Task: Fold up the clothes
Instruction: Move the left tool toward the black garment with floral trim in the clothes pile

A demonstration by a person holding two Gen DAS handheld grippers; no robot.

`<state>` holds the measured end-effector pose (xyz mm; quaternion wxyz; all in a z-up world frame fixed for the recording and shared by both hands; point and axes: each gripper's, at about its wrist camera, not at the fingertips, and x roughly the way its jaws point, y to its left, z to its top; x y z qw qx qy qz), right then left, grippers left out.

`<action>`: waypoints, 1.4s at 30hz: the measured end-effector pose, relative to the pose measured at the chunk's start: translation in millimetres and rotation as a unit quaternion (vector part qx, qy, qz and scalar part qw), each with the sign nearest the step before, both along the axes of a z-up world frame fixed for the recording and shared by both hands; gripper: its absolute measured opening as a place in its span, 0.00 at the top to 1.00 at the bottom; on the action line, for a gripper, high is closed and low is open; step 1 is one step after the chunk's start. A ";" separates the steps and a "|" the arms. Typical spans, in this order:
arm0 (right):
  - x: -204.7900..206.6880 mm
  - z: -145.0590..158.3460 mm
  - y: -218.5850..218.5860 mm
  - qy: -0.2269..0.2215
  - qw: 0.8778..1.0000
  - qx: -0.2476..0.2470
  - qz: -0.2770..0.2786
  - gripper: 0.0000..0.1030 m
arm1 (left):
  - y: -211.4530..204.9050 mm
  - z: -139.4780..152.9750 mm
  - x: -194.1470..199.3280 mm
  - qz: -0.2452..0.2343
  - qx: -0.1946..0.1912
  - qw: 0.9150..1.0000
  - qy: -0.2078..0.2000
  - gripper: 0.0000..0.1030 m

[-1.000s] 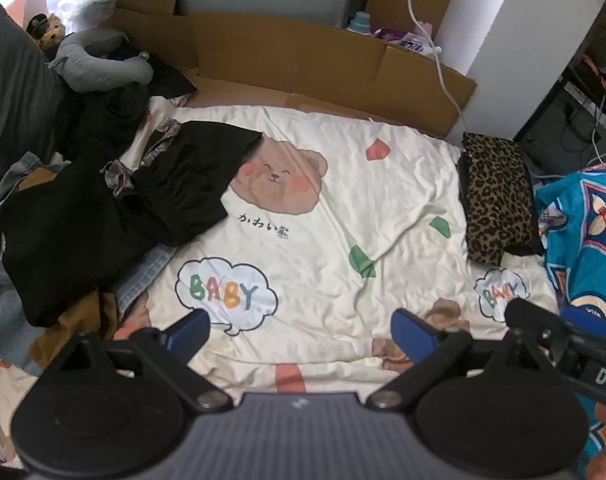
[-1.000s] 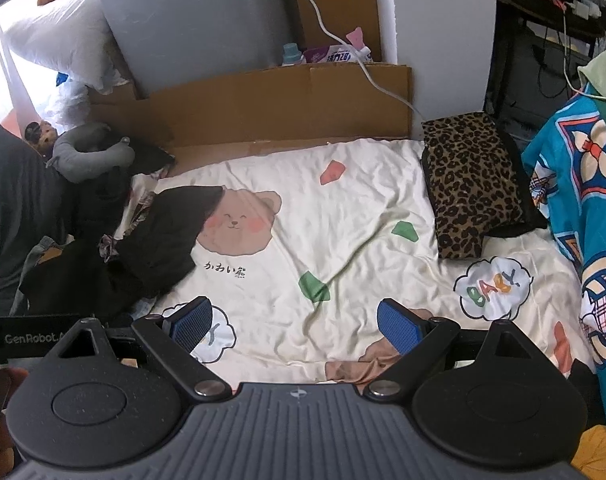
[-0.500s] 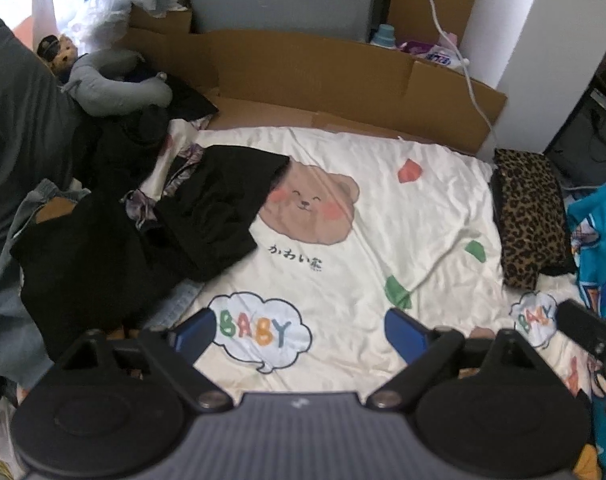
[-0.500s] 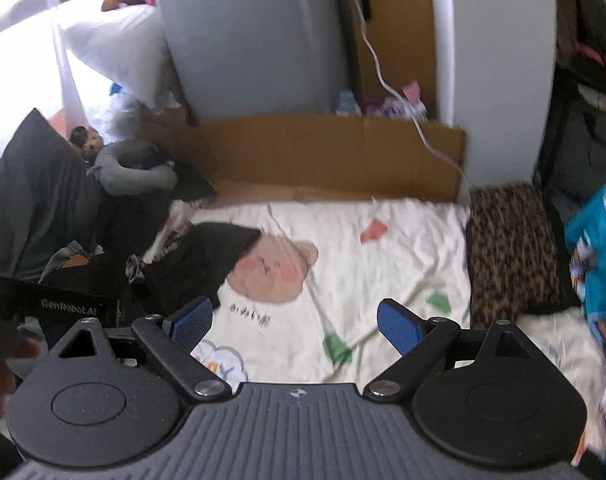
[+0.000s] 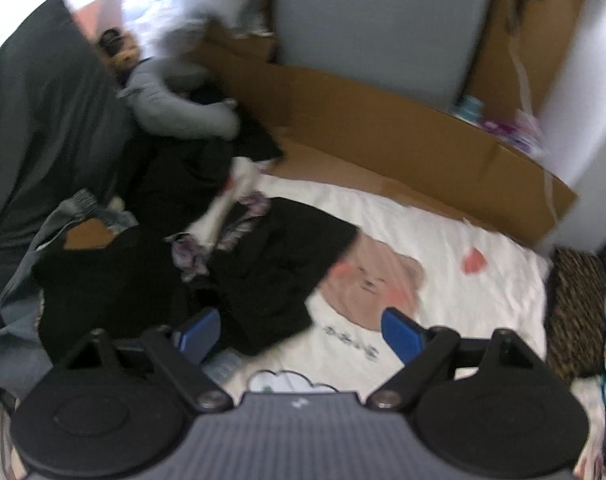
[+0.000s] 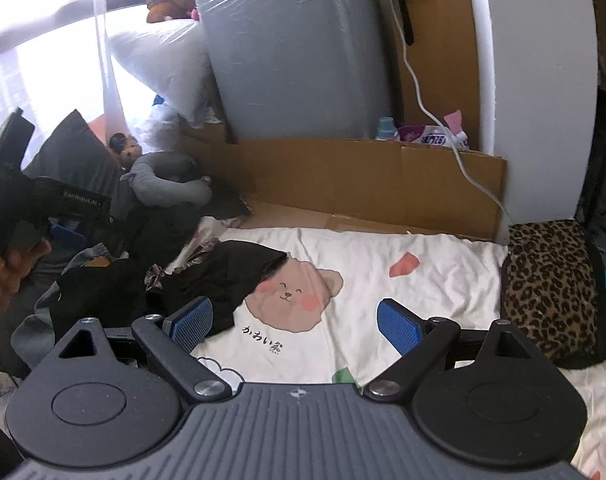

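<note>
Left wrist view, left tongs (image 5: 299,332) wide, closing, empty, above black garment (image 5: 271,280)

Open passage is offered over the bare white blanket (image 6: 403,280), hemmed by piled dark clothes (image 6: 223,276), cardboard (image 6: 343,176) and leopard cushion (image 6: 551,280).

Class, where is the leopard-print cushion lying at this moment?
In the right wrist view the leopard-print cushion lies at the right edge of the white bear blanket, below the white pillar.
</note>
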<state>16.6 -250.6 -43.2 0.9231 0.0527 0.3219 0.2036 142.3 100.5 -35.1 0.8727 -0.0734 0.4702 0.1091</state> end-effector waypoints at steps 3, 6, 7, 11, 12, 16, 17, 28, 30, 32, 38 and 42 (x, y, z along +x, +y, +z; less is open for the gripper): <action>5.9 -10.0 -7.8 0.012 1.000 0.023 0.010 0.09 | 22.5 -3.3 7.3 0.040 0.009 0.999 -0.012 0.13; 7.8 -17.9 -12.9 0.016 0.999 0.035 0.020 0.09 | 40.6 -4.0 15.9 0.059 0.002 0.998 -0.017 0.13; 7.8 -19.8 -14.1 0.014 0.999 0.038 0.024 0.09 | 45.1 -4.4 18.0 0.064 0.002 0.998 -0.020 0.13; 8.1 -29.5 -18.3 0.015 0.998 0.051 0.034 0.09 | 60.2 -13.4 26.3 0.082 0.002 0.996 -0.022 0.13; 8.4 -32.9 -19.1 0.017 0.998 0.053 0.035 0.09 | 64.3 -18.9 29.9 0.084 -0.006 0.996 -0.016 0.13; 9.6 -48.8 -22.2 0.035 0.997 0.066 0.035 0.09 | 80.5 -43.5 44.5 0.095 -0.040 0.995 -0.004 0.14; 9.8 -53.2 -23.1 0.041 0.996 0.066 0.033 0.09 | 84.1 -50.1 48.2 0.103 -0.042 0.994 -0.007 0.14; 8.9 -89.4 -31.9 0.081 0.995 0.051 0.018 0.09 | 114.6 -137.4 70.9 0.149 -0.012 0.988 0.036 0.14; 8.1 -95.7 -32.9 0.090 0.995 0.049 0.015 0.09 | 120.7 -149.4 71.1 0.162 0.006 0.986 0.038 0.16; 7.4 -100.2 -33.2 0.096 0.994 0.046 0.015 0.09 | 125.9 -158.9 73.1 0.166 0.034 0.985 0.039 0.20; 6.4 -104.1 -32.4 0.102 0.994 0.033 0.022 0.09 | 143.5 -173.8 75.7 0.177 0.033 0.983 0.023 0.22; 7.9 -101.7 -34.8 0.098 0.994 0.038 0.013 0.09 | 157.0 -182.7 74.4 0.191 -0.001 0.981 0.023 0.33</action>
